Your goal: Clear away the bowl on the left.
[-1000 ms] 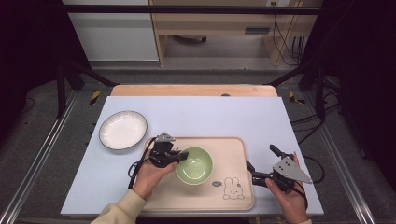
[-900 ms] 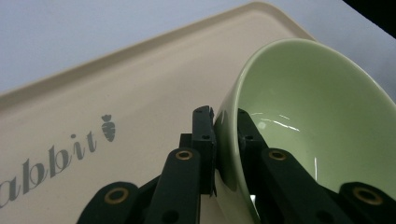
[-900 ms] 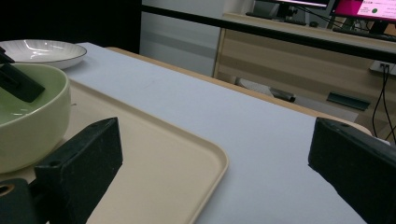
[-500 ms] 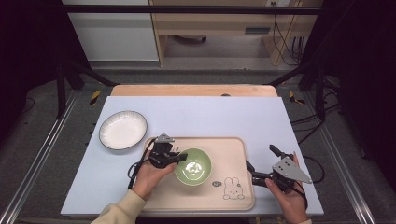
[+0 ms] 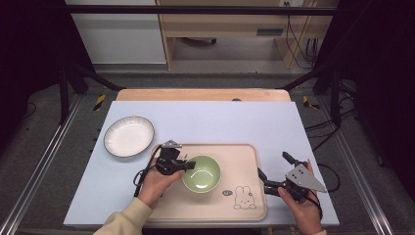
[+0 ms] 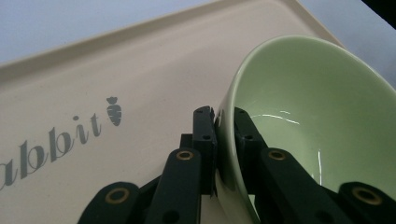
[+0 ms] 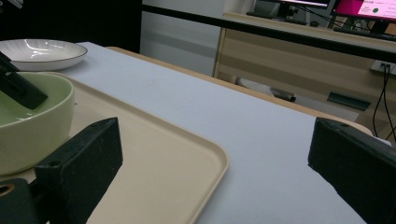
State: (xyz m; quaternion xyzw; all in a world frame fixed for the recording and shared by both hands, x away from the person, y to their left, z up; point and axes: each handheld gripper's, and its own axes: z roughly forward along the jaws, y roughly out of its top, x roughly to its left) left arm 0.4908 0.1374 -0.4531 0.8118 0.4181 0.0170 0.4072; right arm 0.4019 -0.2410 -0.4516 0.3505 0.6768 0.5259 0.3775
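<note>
A pale green bowl point(image 5: 203, 175) stands on a beige tray point(image 5: 237, 159) with a rabbit print. My left gripper point(image 5: 189, 165) is shut on the bowl's left rim. In the left gripper view the two black jaws of that gripper point(image 6: 224, 116) pinch the rim, one inside and one outside the bowl point(image 6: 317, 116), over the tray point(image 6: 116, 70). My right gripper point(image 5: 272, 165) hovers open by the tray's right edge with nothing between its jaws. In the right gripper view it point(image 7: 215, 158) points across the tray's corner point(image 7: 154, 163) toward the bowl point(image 7: 32, 126).
A white plate with a dark rim point(image 5: 128, 136) lies on the light blue table mat point(image 5: 220, 120) left of the tray and appears as a plate point(image 7: 42, 51) in the right gripper view. Beyond the table stand a wooden desk and cables.
</note>
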